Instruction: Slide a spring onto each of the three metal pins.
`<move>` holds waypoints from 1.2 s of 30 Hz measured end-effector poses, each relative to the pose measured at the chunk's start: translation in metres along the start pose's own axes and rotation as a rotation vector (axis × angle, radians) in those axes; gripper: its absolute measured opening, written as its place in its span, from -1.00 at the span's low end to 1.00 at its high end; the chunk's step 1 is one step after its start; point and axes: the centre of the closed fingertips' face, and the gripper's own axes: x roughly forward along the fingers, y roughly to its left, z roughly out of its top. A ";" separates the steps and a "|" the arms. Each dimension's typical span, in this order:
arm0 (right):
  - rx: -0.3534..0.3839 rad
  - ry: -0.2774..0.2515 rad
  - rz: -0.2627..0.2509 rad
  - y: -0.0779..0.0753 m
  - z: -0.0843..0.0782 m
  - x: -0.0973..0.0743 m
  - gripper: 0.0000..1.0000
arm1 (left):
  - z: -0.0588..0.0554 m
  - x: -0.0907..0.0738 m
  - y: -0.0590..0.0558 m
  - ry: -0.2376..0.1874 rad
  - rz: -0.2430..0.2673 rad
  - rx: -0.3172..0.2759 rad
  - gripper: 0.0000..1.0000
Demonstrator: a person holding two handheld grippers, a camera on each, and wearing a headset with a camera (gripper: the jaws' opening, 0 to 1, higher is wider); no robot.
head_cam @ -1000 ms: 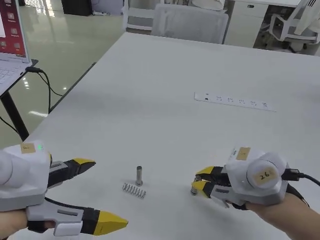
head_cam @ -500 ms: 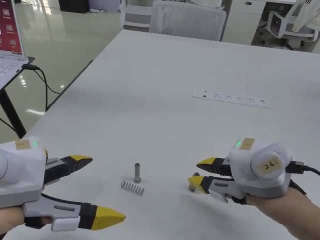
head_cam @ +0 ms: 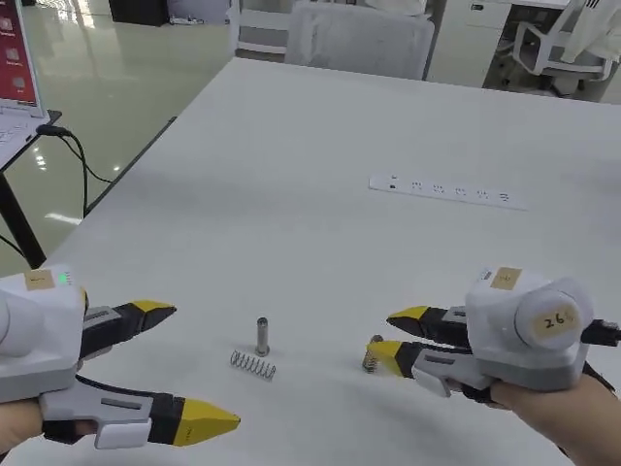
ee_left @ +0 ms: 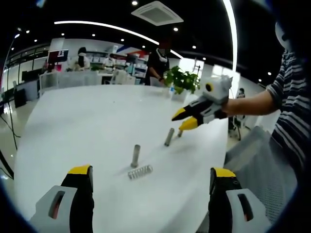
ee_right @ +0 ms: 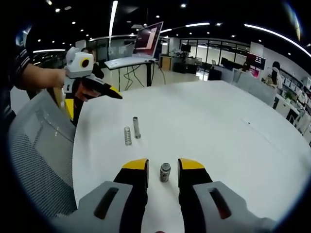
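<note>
Since a second ago my right gripper (head_cam: pixel 385 333) has backed off, its jaws slightly parted around the spring-fitted pin (head_cam: pixel 372 354), which they do not touch. Left gripper (head_cam: pixel 201 366) gapes wide and holds nothing. Bare pin (head_cam: pixel 262 335) stands upright with a loose spring (head_cam: pixel 252 364) just beside it. The white table (head_cam: pixel 320 223) lies open beyond, up to the power strip (head_cam: pixel 446 191).

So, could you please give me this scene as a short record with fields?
surface: white table
bare pin: short grey metal pin, upright, no spring on it
loose spring: small coiled metal spring, lying flat beside that pin
fitted pin: second metal pin, upright, a spring around it, between the right tool's jaw tips with gaps on both sides
left tool: open wide, empty
right tool: open, holding nothing
background: white power strip, farther back on the table
</note>
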 end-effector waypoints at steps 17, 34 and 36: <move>0.021 -0.061 0.027 0.021 0.025 0.000 -0.62 | 0.001 -0.004 0.003 0.004 0.007 -0.002 0.93; -0.026 -0.074 0.140 0.065 0.049 0.032 -0.64 | -0.003 -0.008 0.003 0.008 0.011 -0.007 0.93; -0.027 -0.069 0.151 0.069 0.050 0.036 -0.63 | -0.001 -0.007 0.004 0.002 0.013 -0.009 0.92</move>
